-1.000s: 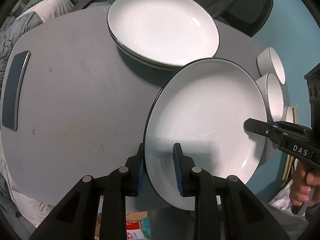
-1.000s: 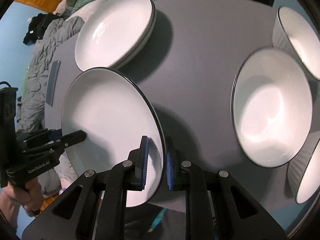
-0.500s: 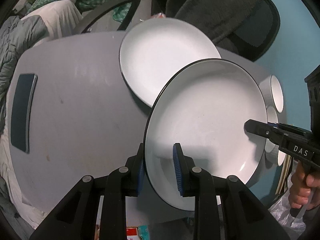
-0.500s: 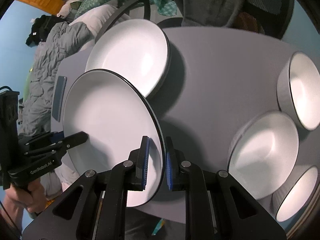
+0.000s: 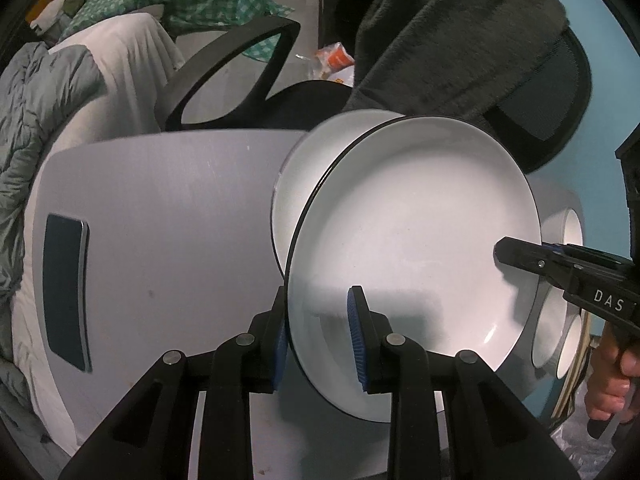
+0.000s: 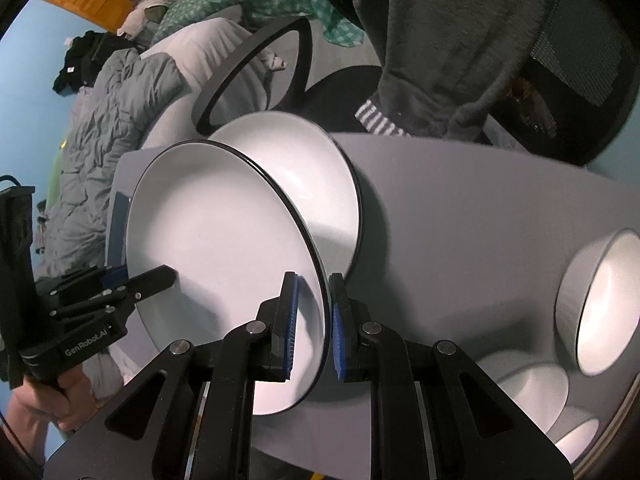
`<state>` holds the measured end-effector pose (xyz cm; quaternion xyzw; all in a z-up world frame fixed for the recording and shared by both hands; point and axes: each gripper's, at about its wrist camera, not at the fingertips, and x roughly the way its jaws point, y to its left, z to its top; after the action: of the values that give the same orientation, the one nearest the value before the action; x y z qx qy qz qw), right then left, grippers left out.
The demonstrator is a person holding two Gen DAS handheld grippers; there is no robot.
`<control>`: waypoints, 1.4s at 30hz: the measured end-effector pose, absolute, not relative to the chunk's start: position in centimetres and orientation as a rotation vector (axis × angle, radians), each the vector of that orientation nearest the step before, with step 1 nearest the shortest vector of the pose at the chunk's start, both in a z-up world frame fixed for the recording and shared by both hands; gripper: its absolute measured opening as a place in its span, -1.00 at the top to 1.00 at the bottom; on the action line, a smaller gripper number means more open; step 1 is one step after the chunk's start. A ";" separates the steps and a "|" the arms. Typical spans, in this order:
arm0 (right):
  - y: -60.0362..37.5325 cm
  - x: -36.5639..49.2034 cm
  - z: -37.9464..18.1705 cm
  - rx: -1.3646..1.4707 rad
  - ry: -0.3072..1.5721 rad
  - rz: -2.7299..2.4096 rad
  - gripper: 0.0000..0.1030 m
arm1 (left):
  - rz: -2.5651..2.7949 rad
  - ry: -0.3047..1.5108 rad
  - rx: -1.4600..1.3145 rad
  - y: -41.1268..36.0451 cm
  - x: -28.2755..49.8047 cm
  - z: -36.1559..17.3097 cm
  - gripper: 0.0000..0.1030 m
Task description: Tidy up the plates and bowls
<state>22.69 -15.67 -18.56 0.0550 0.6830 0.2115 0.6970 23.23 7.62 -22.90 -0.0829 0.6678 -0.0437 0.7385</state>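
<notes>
Both grippers hold one white plate with a thin black rim (image 5: 412, 240), lifted off the grey table and tilted. My left gripper (image 5: 318, 332) is shut on its near rim in the left wrist view. My right gripper (image 6: 312, 320) is shut on the opposite rim of the plate (image 6: 216, 248) in the right wrist view. Behind the held plate a stack of white plates (image 5: 304, 184) rests on the table; it also shows in the right wrist view (image 6: 320, 184). White bowls (image 6: 600, 304) stand at the table's right side.
A dark phone (image 5: 64, 292) lies on the table's left part. A black office chair (image 5: 240, 68) with a dark grey garment (image 5: 448, 40) stands behind the table. Grey bedding (image 6: 112, 120) lies to the left.
The held plate has risen and moved toward the plate stack, now overlapping it in both views. Both grippers stay shut on it.
</notes>
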 end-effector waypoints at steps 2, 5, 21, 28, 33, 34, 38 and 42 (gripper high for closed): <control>-15.4 23.5 -18.8 0.123 1.532 0.473 0.70 | -0.088 1.472 -0.175 7.6 23.9 -23.3 0.46; -15.1 24.6 -19.3 0.125 1.544 0.475 0.70 | -0.072 1.481 -0.163 7.7 24.7 -23.7 0.46; -13.7 27.3 -21.5 0.103 1.605 0.483 0.70 | -0.025 1.540 -0.123 7.3 26.6 -25.9 0.46; -13.9 28.0 -21.8 0.094 1.610 0.452 0.69 | -0.026 1.543 -0.067 6.4 26.4 -26.2 0.46; -13.8 28.0 -21.7 0.083 1.609 0.450 0.69 | -0.036 1.545 -0.068 6.6 26.5 -26.3 0.46; -13.8 28.0 -21.7 0.078 1.607 0.452 0.69 | -0.036 1.545 -0.070 6.7 26.4 -26.3 0.46; -13.6 27.9 -21.8 0.073 1.607 0.457 0.63 | -0.046 1.547 -0.074 6.7 26.5 -26.4 0.46; -13.3 28.0 -21.8 0.077 1.621 0.472 0.41 | -0.052 1.548 -0.068 6.6 26.5 -26.5 0.46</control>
<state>27.98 -13.34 -21.82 0.0341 0.7175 0.2087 0.6637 26.52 6.58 -26.50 -0.0306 0.6986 -0.0237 0.7144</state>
